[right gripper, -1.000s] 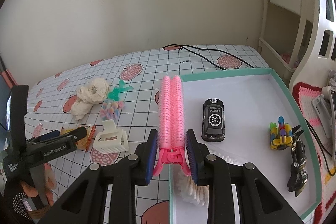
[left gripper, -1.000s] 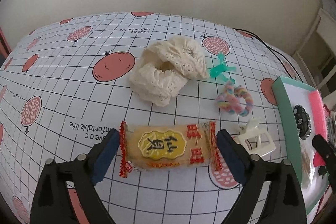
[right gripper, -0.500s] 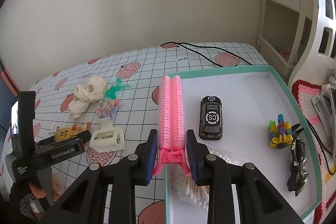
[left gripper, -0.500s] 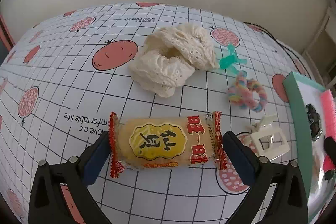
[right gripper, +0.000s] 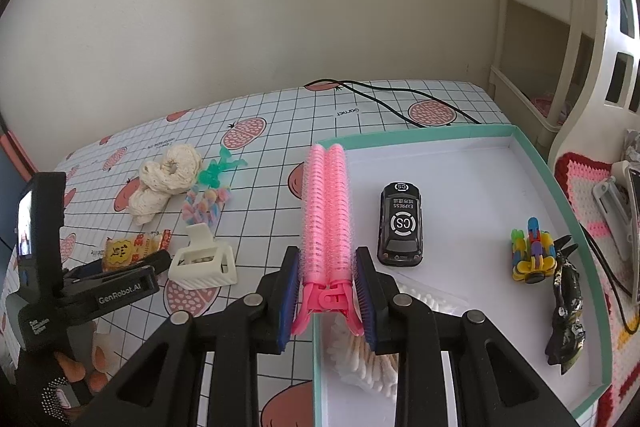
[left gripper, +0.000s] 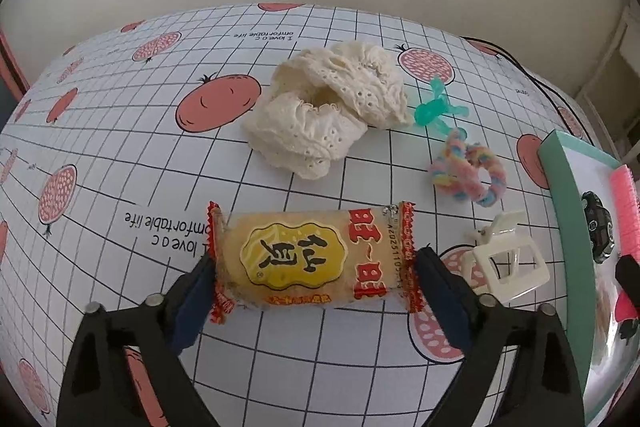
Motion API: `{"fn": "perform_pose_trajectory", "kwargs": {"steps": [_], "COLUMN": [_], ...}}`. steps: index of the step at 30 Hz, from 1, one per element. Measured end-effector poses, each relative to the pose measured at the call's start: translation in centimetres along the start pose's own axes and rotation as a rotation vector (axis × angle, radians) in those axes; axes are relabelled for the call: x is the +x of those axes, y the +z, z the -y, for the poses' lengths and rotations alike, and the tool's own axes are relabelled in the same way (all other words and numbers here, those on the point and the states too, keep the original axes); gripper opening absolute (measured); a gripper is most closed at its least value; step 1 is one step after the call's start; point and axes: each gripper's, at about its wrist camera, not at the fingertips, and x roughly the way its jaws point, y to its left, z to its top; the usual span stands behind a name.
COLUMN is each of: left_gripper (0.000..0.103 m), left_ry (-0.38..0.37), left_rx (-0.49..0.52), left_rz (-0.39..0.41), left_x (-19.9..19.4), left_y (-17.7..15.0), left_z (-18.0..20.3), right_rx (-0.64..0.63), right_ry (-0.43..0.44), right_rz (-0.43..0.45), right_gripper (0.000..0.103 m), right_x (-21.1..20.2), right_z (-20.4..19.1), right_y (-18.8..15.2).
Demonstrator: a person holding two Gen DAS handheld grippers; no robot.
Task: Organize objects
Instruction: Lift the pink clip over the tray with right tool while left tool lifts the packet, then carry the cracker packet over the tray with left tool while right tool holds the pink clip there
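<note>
A yellow snack packet [left gripper: 312, 263] with red crimped ends lies on the checked tablecloth. My left gripper [left gripper: 316, 291] is open and straddles it, one blue pad at each crimped end. The same packet [right gripper: 128, 247] shows by the left gripper [right gripper: 132, 267] in the right wrist view. My right gripper [right gripper: 326, 267] is shut on a pink hair roller clip [right gripper: 326, 211], which it holds over the left rim of a white tray with a teal edge [right gripper: 412, 137].
In the tray lie a black toy car [right gripper: 400, 223], a colourful block toy [right gripper: 530, 255], a dark figure [right gripper: 566, 307] and cotton swabs [right gripper: 360, 359]. On the cloth are a cream lace scrunchie [left gripper: 324, 111], a teal clip [left gripper: 434, 109], a pastel scrunchie [left gripper: 468, 171] and a white claw clip [left gripper: 506, 261].
My left gripper has come lower and closer over the snack packet, which now looks larger between the pads. The right gripper with the pink clip has hardly moved.
</note>
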Motion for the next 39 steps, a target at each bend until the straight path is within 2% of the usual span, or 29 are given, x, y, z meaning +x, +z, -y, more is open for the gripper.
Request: {"fn": "perform_pose_trajectory", "kwargs": {"steps": [13, 25, 32, 39], "left_gripper": [0.085, 0.085, 0.084, 0.085], "left_ry": [-0.014, -0.021, -0.067, -0.157], "left_rx": [-0.014, -0.024, -0.036, -0.012], "left_rz": [-0.005, 0.018, 0.109, 0.212], "left_x": [-0.6, -2.0, -5.8, -10.1], "left_y": [0.5, 1.1, 2.8, 4.1], "left_z": [-0.1, 0.0, 0.4, 2.6], "right_rx": [0.000, 0.008, 0.032, 0.027], "right_ry": [0.002, 0.010, 0.025, 0.002], "right_rz": [0.007, 0.029, 0.085, 0.116], "right_gripper": [0.028, 0.028, 0.028, 0.028], "right_x": [-0.2, -0.8, -2.4, -3.7], "right_z": [0.0, 0.3, 1.2, 2.9], "right_y": [0.1, 0.2, 1.1, 1.8]}}
